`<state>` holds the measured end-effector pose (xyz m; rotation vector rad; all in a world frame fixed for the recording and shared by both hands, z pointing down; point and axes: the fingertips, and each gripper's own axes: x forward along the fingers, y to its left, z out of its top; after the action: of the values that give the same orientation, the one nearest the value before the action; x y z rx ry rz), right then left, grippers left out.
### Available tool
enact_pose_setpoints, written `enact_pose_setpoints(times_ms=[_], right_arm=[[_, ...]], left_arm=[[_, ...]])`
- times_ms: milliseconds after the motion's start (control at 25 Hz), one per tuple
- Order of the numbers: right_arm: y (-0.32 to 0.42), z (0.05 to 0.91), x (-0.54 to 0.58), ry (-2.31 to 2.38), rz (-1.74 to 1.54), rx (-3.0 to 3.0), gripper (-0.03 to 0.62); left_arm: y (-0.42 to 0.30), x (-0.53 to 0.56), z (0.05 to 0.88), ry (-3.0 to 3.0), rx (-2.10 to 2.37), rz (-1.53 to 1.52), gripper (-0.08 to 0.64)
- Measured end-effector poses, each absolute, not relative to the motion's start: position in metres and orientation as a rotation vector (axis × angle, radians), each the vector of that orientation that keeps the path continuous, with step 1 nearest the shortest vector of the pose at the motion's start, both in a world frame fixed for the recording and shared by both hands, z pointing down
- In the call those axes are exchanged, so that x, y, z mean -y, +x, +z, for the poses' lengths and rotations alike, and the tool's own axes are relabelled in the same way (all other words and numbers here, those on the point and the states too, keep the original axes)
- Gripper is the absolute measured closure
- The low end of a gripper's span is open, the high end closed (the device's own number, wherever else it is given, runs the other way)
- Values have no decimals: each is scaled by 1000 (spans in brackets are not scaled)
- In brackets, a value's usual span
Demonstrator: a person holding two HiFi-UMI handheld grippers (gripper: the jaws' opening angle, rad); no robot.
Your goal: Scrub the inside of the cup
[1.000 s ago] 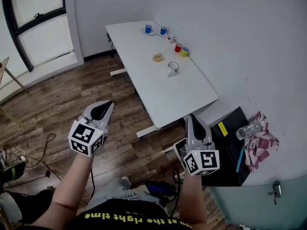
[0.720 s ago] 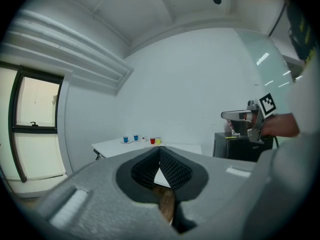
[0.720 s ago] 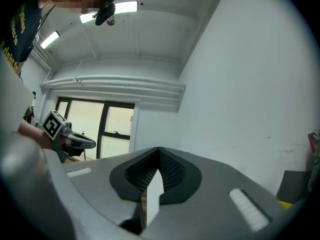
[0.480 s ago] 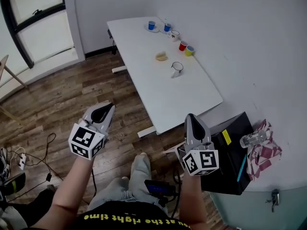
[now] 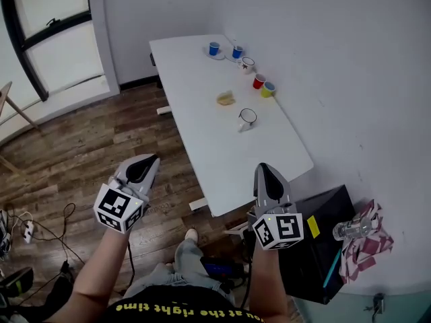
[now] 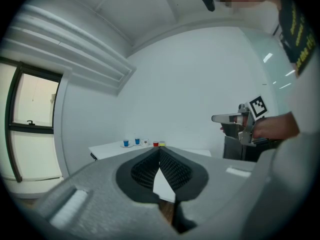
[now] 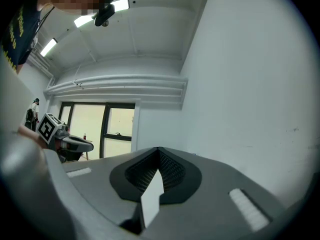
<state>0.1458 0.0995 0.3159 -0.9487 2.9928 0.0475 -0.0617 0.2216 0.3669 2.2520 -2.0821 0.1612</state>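
Table: cup well beyond closed left gripper, right gripper.

A bare office or test room: plain white walls, wood-plank floor, one white desk, tall black-framed window, ceiling strip lights.

I see the cup standing upright on the table, mouth up. It is pale with a dark rim, its handle toward 7 o'clock. The sponge, yellowish, lies flat near the cup at its 11 o'clock, apart from it.
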Motion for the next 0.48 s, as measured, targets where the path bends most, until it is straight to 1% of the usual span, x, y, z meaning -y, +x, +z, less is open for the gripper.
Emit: enact_pose_setpoints(times_ms=[480], right_arm=[[133,315,-5,-888,32,-3025,586]], left_arm=[[-72,-131,358,2278,2105,141,560]])
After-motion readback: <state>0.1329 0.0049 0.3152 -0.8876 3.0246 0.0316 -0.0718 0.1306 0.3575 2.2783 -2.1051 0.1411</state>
